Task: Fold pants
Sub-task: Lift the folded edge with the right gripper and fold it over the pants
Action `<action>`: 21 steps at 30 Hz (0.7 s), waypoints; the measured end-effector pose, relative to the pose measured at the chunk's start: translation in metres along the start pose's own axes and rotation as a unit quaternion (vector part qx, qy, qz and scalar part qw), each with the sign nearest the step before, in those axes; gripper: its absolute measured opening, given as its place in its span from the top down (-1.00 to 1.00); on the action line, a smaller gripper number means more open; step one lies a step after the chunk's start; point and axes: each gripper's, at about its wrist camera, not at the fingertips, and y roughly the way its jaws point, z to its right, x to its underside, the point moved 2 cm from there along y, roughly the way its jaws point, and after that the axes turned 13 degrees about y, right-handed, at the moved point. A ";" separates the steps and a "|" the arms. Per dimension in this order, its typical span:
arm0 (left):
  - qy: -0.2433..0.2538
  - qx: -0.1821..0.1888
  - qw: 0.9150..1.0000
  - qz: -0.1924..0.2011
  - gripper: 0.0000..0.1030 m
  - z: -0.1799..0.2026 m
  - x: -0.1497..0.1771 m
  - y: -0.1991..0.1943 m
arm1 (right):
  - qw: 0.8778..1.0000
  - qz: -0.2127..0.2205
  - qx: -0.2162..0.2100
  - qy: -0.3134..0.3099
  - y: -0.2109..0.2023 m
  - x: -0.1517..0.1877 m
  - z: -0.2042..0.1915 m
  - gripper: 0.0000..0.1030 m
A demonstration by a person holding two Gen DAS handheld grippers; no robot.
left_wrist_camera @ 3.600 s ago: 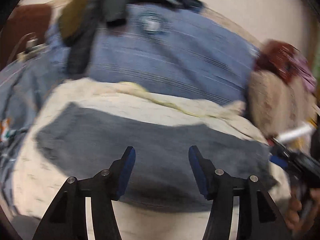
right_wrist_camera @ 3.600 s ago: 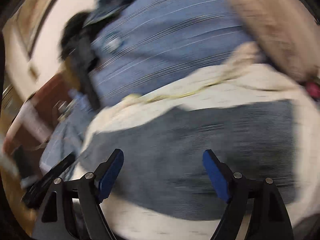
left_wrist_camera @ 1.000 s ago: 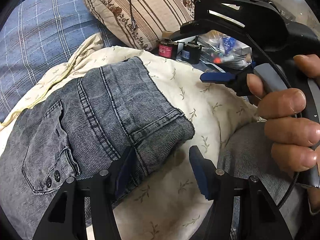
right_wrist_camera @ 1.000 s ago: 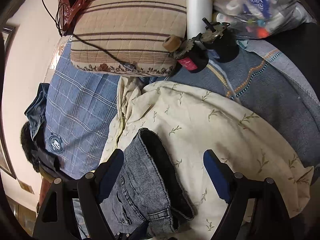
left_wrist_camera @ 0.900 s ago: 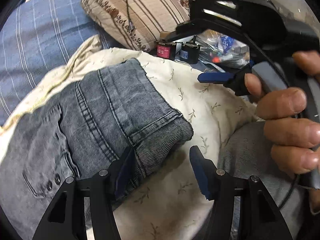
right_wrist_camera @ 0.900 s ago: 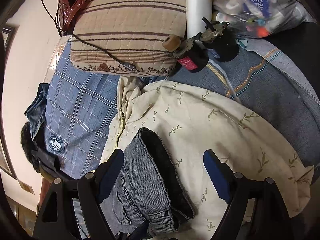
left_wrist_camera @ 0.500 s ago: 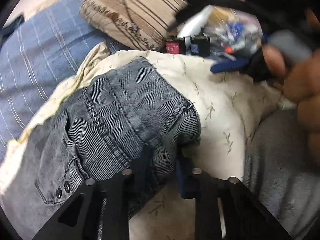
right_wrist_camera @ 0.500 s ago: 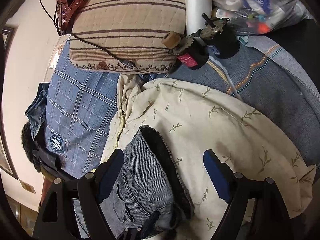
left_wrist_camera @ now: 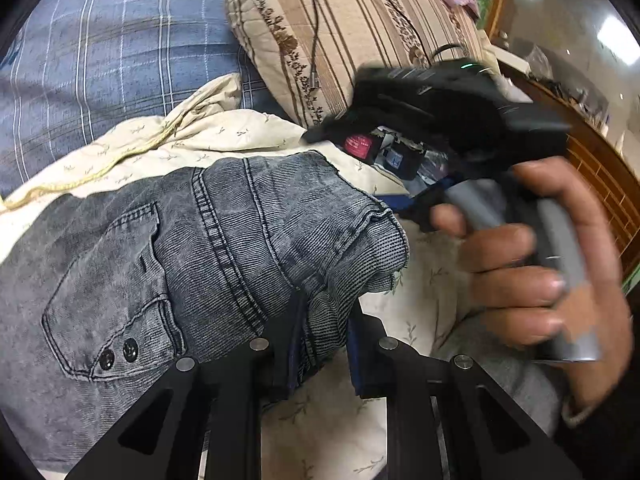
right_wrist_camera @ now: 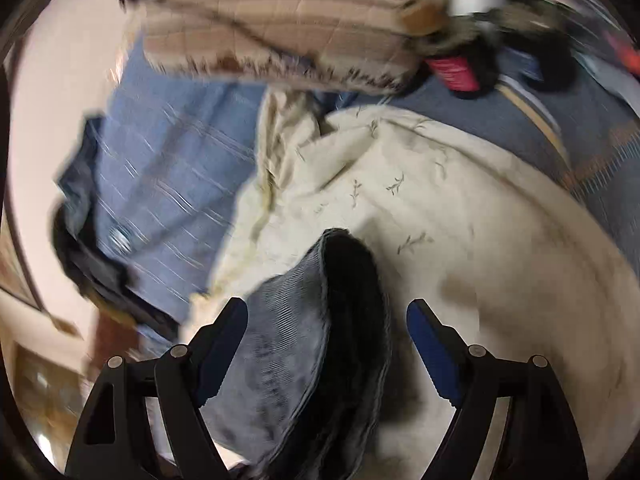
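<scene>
Grey washed denim pants (left_wrist_camera: 168, 256) lie on a cream leaf-print sheet (left_wrist_camera: 224, 128), back pocket to the left. My left gripper (left_wrist_camera: 322, 340) is shut on the pants' near right corner at the waistband. In the left wrist view the right gripper (left_wrist_camera: 404, 204) is held by a hand at the right, open, just past the pants' far right edge. In the right wrist view my right gripper (right_wrist_camera: 326, 352) is open, its jaws on either side of the pants' raised open edge (right_wrist_camera: 320, 320), not closed on it.
A striped beige pillow (left_wrist_camera: 360, 36) with a cable lies behind. A blue plaid sheet (left_wrist_camera: 112, 48) is at the left. Small dark bottles with red labels (left_wrist_camera: 360, 146) sit beside the pillow. A grey-blue blanket (right_wrist_camera: 580, 128) lies at the right.
My left gripper closed on the pants' corner. My right gripper moved in over the pants' raised edge, which now sits between its open jaws; its view is blurred by motion.
</scene>
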 end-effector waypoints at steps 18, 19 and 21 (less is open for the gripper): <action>-0.029 0.000 0.999 0.028 0.65 -0.004 -0.008 -0.010 | 0.991 0.028 -0.011 -0.130 0.001 0.025 -0.043 0.90; -0.024 -0.001 1.000 0.014 0.64 -0.003 -0.006 -0.002 | 0.992 0.023 0.006 -0.124 0.006 0.023 -0.040 0.90; -0.023 0.010 0.999 -0.032 0.60 -0.002 0.003 0.021 | 0.995 -0.001 0.045 -0.088 0.021 0.017 -0.021 0.73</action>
